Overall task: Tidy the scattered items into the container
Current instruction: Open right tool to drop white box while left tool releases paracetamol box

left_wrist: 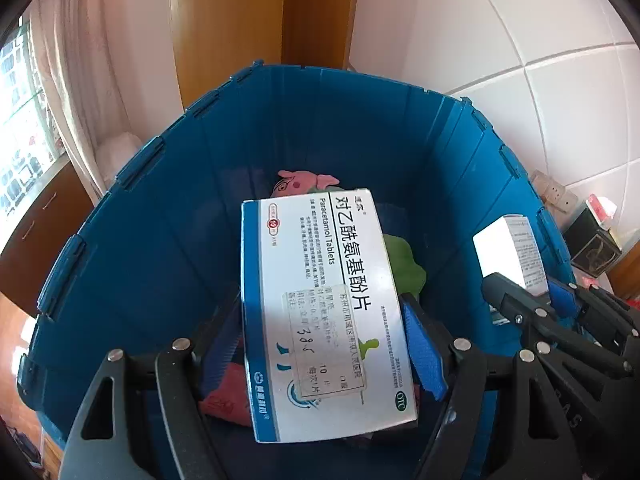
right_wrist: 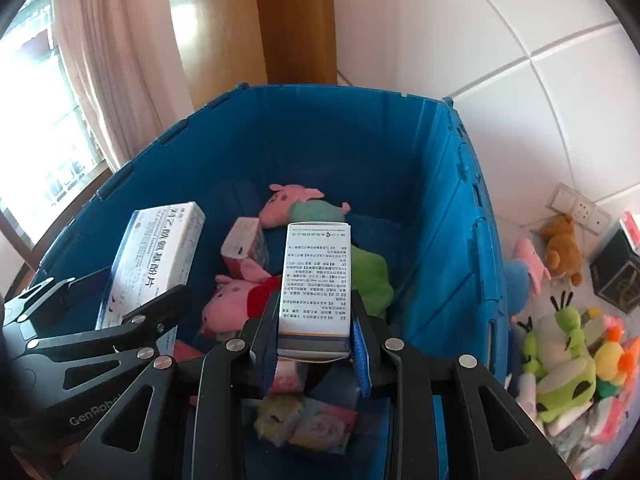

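Note:
My left gripper (left_wrist: 324,344) is shut on a white and blue paracetamol tablet box (left_wrist: 320,308), held over the inside of the blue bin (left_wrist: 168,216). The same box shows in the right wrist view (right_wrist: 156,256). My right gripper (right_wrist: 316,344) is shut on a narrower white medicine box (right_wrist: 316,280), also held over the bin (right_wrist: 440,208). That box and the right gripper show at the right of the left wrist view (left_wrist: 512,252). Pink pig plush toys (right_wrist: 236,300), a green plush (right_wrist: 372,276) and small cartons (right_wrist: 244,244) lie in the bin.
Outside the bin on the right lie several plush toys: a green one (right_wrist: 560,364), a brown bear (right_wrist: 564,248), a pink one (right_wrist: 528,260). A black box (right_wrist: 620,276) stands by the tiled wall with sockets (right_wrist: 580,208). A curtain and window are at left.

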The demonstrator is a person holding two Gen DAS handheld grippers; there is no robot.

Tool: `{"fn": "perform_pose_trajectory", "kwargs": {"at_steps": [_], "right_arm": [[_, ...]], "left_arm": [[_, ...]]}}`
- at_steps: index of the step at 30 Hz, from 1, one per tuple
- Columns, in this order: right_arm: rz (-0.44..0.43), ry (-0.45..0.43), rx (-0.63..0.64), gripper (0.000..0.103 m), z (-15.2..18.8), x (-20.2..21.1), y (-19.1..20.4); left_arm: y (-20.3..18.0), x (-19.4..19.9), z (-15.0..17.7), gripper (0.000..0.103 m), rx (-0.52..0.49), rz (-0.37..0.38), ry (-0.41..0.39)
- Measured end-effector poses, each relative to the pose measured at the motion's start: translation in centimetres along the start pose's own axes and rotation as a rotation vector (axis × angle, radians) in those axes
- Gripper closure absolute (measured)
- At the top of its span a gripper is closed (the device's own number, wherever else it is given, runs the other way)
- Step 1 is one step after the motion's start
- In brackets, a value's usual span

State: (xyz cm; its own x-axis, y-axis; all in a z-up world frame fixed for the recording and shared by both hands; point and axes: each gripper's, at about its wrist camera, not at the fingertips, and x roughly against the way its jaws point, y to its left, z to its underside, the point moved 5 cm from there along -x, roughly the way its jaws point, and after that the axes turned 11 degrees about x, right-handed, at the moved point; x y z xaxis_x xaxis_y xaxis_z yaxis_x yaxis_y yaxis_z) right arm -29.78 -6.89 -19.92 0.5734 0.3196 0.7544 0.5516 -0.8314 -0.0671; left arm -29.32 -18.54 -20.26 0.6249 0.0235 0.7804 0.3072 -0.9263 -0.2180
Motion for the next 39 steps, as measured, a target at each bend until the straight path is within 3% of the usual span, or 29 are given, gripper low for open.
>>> {"fn": "perform_pose_trajectory", "kwargs": {"at_steps": [2, 6, 27, 39], "right_arm": [[0.001, 0.007, -0.009, 0.073, 0.0, -0.1, 0.0], [0.009, 0.011, -0.038, 0.071, 0.0, -0.1, -0.6], [0.062, -0.043, -0.024, 0.07, 0.2, 3.1, -0.1], [0.072, -0.081, -0.049, 0.069, 2.5, 6.0, 0.0]], "left_arm": [[0.0, -0.1, 0.1, 0.028, 0.007, 0.021, 0.002], [0.1, 0.3, 0.0, 0.017, 0.018, 0.016, -0.018], [1.3, 2.5, 1.3, 0.016, 0.0, -0.019, -0.078], [1.8, 5.0, 3.8, 0.016, -0.008, -0.014, -0.128]]}}
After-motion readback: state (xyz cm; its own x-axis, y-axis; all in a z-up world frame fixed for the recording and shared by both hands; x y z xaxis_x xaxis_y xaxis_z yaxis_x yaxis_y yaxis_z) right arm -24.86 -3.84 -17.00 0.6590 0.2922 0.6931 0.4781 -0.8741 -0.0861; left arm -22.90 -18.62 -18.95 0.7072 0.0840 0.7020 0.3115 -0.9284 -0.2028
